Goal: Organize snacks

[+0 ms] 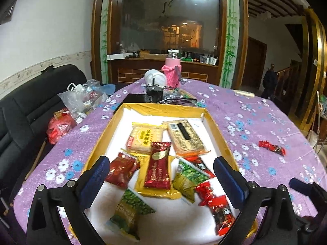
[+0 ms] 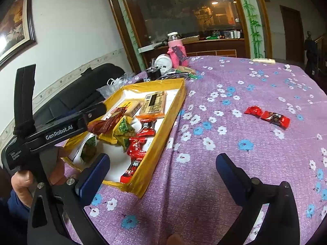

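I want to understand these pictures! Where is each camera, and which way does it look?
Left wrist: sits on the left gripper, looking down into the yellow tray of snacks; its own open blue-padded fingers show.
Right wrist: sits on the right gripper, over the purple tablecloth; its open fingers, the left gripper and a hand show.
Both see the tray, the pink bottle and the loose red snack.

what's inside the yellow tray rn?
Yellow tray holds loose snack packets: a cracker pack, a tan pack, a dark red bar, green and red packets. They overlap, so anything beneath is hidden.
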`<state>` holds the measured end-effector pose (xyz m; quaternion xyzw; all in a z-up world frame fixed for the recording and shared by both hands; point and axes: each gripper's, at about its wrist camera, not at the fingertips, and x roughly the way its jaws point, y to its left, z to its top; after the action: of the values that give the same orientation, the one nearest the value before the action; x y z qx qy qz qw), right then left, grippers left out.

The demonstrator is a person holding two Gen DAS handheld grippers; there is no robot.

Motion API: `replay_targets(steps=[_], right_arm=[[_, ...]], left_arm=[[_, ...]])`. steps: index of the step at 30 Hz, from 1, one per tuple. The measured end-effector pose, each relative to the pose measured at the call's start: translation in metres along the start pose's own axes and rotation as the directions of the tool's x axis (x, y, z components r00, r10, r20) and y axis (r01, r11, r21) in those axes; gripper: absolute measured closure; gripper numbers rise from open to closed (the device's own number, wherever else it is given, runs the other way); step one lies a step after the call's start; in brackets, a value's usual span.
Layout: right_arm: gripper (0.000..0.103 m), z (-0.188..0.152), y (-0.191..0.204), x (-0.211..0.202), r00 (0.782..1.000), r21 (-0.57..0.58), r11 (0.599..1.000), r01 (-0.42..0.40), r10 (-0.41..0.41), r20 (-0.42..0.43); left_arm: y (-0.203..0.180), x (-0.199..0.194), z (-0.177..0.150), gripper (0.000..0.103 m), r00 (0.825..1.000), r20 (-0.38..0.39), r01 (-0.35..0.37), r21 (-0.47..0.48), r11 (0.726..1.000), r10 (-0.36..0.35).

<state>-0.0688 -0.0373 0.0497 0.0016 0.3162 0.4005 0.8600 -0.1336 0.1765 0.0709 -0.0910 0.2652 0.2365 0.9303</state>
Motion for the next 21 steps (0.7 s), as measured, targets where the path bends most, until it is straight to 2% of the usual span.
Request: replay_targets(steps=[3, 9, 14, 16, 19, 21], right_arm=[[0.0, 0.0, -0.003, -0.006, 0.999, 0.01, 1.0, -0.019, 0.018, 0.031], [0.0, -0.001, 0.007, -0.025, 0.99, -0.044, 0.999, -0.016, 0.022, 0.139], [0.0, -0.005, 0.024, -0.034, 0.984, -0.157, 0.986, 0.064, -0.036, 0.177], [0.0, -0.006, 0.027, -0.036, 0.982, -0.178, 0.982, 0.066, -0.033, 0.185], [0.0, -0.008, 0.034, -0.042, 0.971, -0.213, 0.97, 0.117, -0.067, 0.232], [0.0, -0.01, 0.041, -0.046, 0.959, -0.249, 0.954, 0.168, -0.099, 0.266]], left_arm=[[0.001, -0.002, -0.001, 0.001, 0.999, -0.006, -0.045, 0.029, 0.999, 0.045], [-0.002, -0.013, -0.005, 0.001, 0.999, 0.013, -0.033, 0.082, 0.996, 0.032], [-0.009, -0.019, -0.006, 0.001, 1.0, -0.014, -0.006, 0.108, 0.994, 0.008], [-0.009, -0.024, -0.007, 0.001, 0.999, 0.017, -0.037, 0.108, 0.993, 0.035], [-0.007, -0.027, -0.01, 0.001, 0.992, 0.048, -0.119, 0.09, 0.989, 0.115], [-0.004, -0.025, -0.011, 0.001, 0.994, 0.035, -0.105, 0.083, 0.991, 0.103]])
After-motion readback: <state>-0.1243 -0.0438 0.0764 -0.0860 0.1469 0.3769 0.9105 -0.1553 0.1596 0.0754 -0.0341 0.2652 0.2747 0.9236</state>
